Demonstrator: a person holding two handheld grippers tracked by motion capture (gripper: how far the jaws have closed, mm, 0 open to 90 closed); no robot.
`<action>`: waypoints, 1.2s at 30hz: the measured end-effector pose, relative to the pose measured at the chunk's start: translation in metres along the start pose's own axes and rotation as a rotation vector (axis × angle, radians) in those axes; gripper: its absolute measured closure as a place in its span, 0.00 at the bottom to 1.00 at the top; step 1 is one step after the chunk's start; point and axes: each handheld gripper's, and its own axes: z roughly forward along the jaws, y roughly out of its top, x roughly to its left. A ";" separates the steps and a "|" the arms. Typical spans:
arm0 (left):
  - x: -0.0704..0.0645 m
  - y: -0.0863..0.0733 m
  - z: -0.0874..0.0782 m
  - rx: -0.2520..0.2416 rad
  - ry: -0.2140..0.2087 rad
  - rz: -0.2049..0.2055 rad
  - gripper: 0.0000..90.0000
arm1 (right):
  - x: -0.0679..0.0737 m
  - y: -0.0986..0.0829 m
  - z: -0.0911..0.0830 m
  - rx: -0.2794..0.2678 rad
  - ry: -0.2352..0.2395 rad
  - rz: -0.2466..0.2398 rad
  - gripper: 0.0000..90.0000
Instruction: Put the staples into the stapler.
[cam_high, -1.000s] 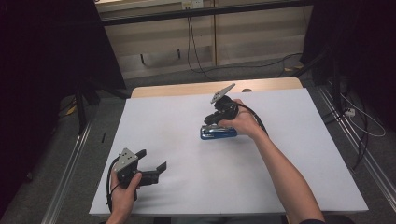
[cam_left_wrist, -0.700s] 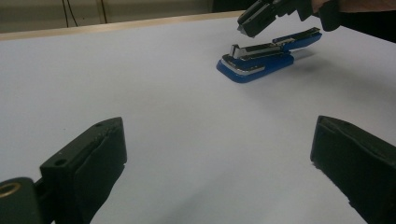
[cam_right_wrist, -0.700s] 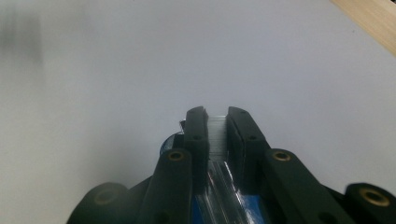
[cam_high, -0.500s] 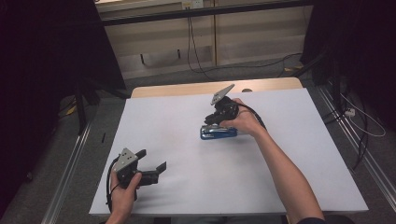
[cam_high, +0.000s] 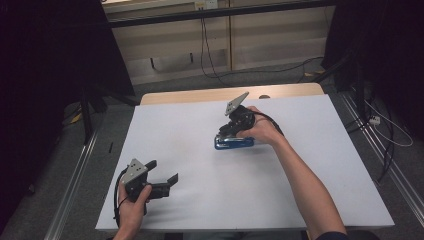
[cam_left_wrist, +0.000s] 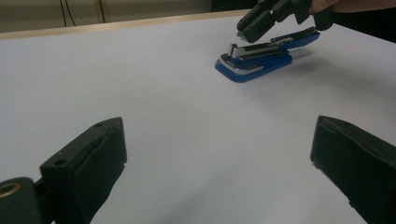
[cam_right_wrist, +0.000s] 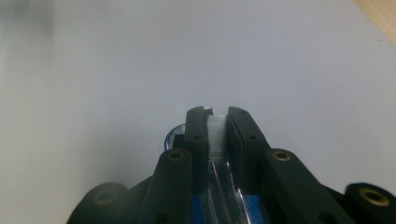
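Black jaws of the right gripper stand nearly together, pinching a strip of silvery staples between their pads, directly above the open metal channel of a blue stapler. From the left gripper view that same tool comes in at the top right, tilted nose-down over the stapler, whose blue top arm is swung up and back from the base (the shiny magazine lies bare between the two). In the high view the stapler lies flat on the white table, a little past the middle and toward the person's right, with the right gripper right over its near end and the right hand wrapped around the handle. Well apart from all this, near the front left corner of the table, the left gripper is held low above the surface, its jaws spread wide with nothing between them; the left hand grips it from below.
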 end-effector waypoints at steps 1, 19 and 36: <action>0.000 0.000 0.000 0.001 -0.001 0.002 0.04 | 0.000 0.000 0.001 0.001 0.004 -0.008 0.88; 0.000 0.000 0.000 -0.001 0.001 0.005 0.04 | 0.000 0.005 0.001 0.026 0.016 -0.093 0.88; 0.001 0.000 -0.001 -0.008 0.005 -0.009 0.04 | 0.000 0.002 0.008 0.035 0.034 -0.133 0.88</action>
